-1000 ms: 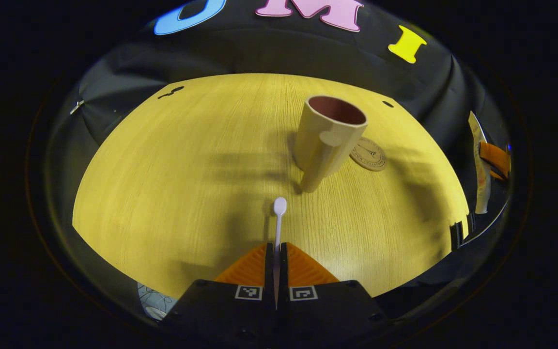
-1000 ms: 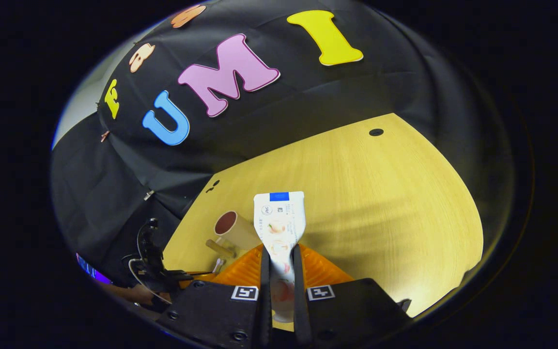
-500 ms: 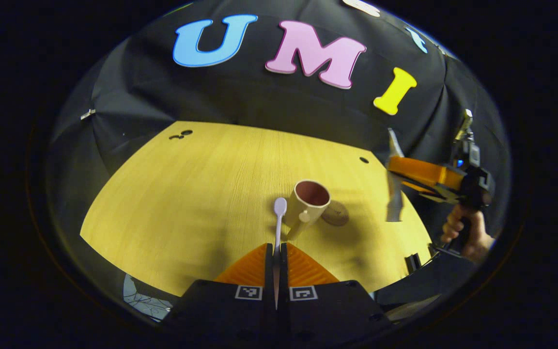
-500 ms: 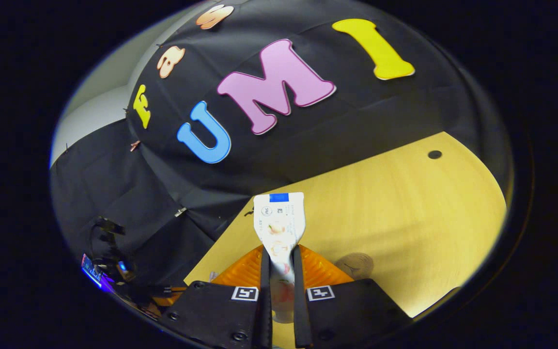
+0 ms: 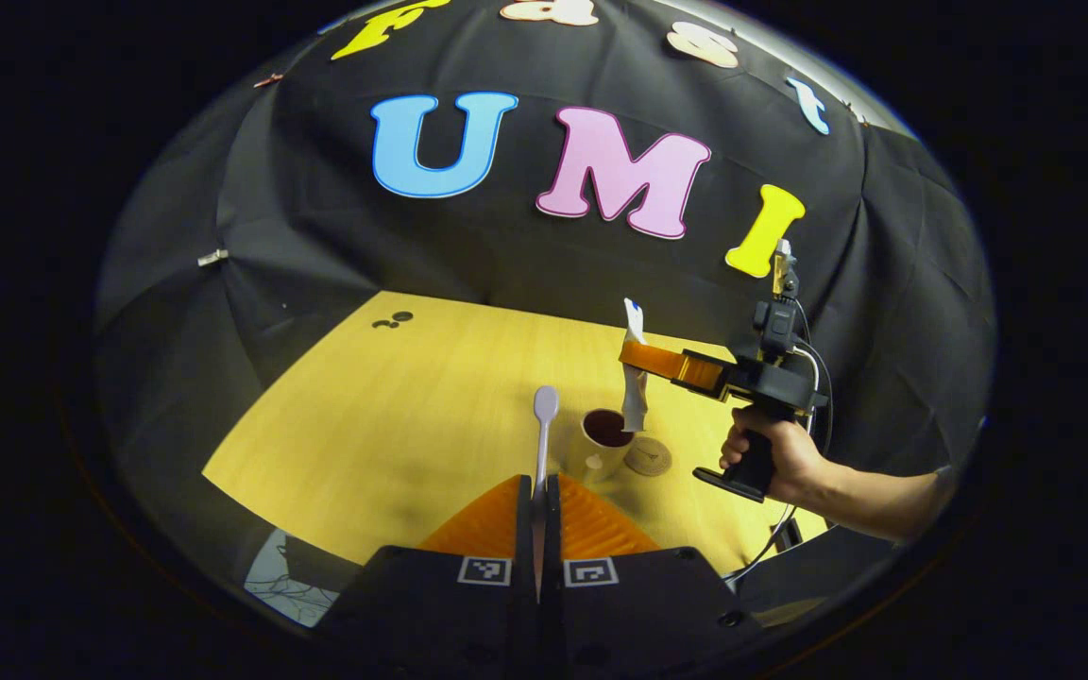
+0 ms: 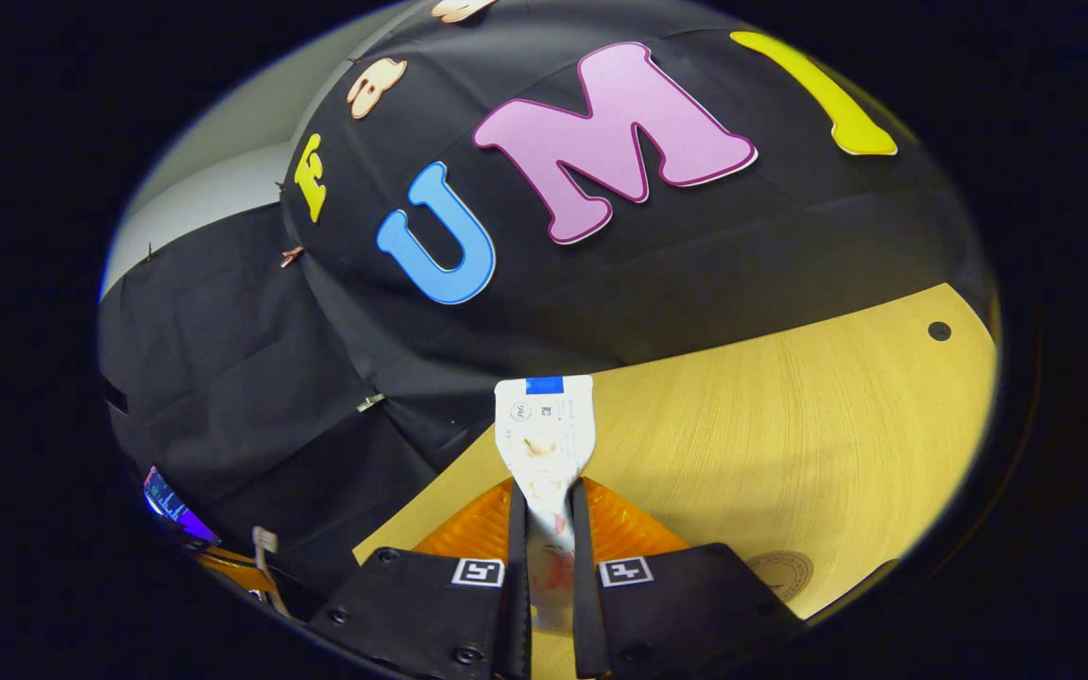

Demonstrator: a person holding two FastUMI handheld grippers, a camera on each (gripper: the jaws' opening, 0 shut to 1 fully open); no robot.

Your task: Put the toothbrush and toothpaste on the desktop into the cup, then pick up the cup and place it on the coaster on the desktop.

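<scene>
My left gripper [image 5: 538,484] is shut on a white toothbrush [image 5: 544,425] that sticks out forward, high above the yellow wooden desktop [image 5: 393,416]. A beige cup [image 5: 603,442] with a dark inside stands upright farther off, with a round brown coaster [image 5: 648,457] just right of it. In the left gripper view a hand [image 5: 775,458] holds the right gripper over the cup, the white toothpaste tube [image 5: 635,378] hanging upright with its lower end at the cup's mouth. In the right gripper view my right gripper [image 6: 544,491] is shut on the toothpaste tube [image 6: 544,434]; the coaster [image 6: 785,572] lies low on the right.
Small dark holes mark the desktop [image 5: 393,321] at the far left and the desktop [image 6: 939,331] at the right. The black cloth wall closes the back and sides. Part of the left gripper [image 6: 242,567] with the toothbrush head shows at the lower left of the right gripper view.
My left gripper has risen and pulled back with the toothbrush, so the cup looks smaller. The right gripper has carried the toothpaste tube over the cup.
</scene>
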